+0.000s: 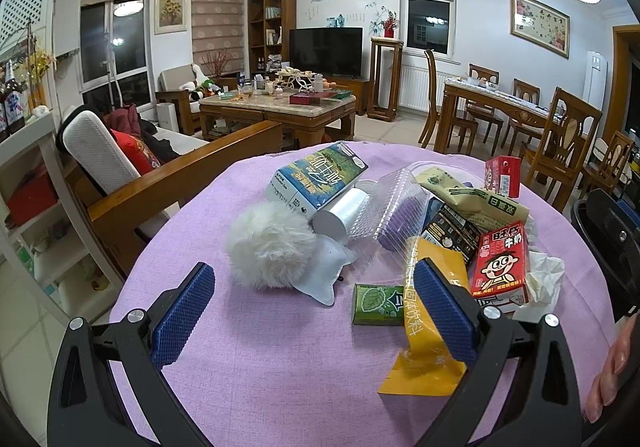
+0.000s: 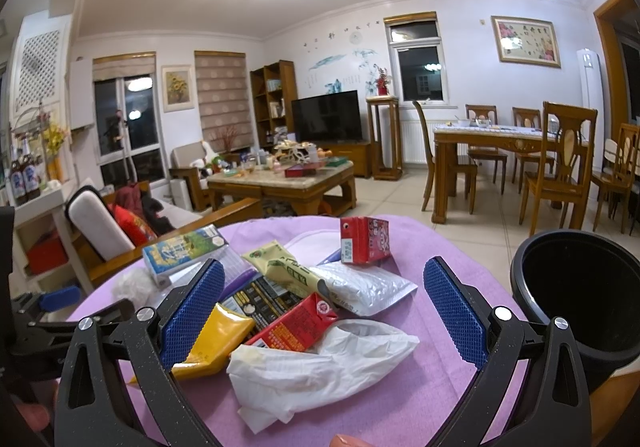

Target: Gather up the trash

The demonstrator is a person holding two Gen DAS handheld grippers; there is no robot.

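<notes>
- Closest to my right tongs (image 2: 320, 321) lies a crumpled white tissue (image 2: 316, 371), spread on the purple-covered tabletop (image 2: 420, 247) right between the two blue pads, which stand wide apart and hold nothing.
- Just behind the tissue a red milk carton (image 2: 296, 327) lies on its side, touching it, with a yellow pouch (image 2: 216, 343) to its left, partly hidden by my left-hand pad.
- Further back sit a black printed packet (image 2: 260, 303), an olive-yellow wrapper (image 2: 288, 271), a white bubble mailer (image 2: 360, 287) and a second red carton (image 2: 364, 239) standing upright.
- At the right edge of the tabletop, a black bin (image 2: 576, 299) stands open-mouthed, near the trash but apart from it.
- My left tongs (image 1: 316, 311) are likewise spread wide and empty, hovering over the near side of the heap.
- Between those pads I see a small green box (image 1: 378, 305) lying flat, beside the yellow pouch (image 1: 424, 331), whose strip runs under the right-hand pad.
- Beyond them are a white fluffy pompom (image 1: 268, 247), a white face mask (image 1: 324, 271) touching it, a white cup (image 1: 340, 213) on its side, a clear plastic container (image 1: 392, 207), and a blue milk carton (image 1: 316, 177) lying flat.
</notes>
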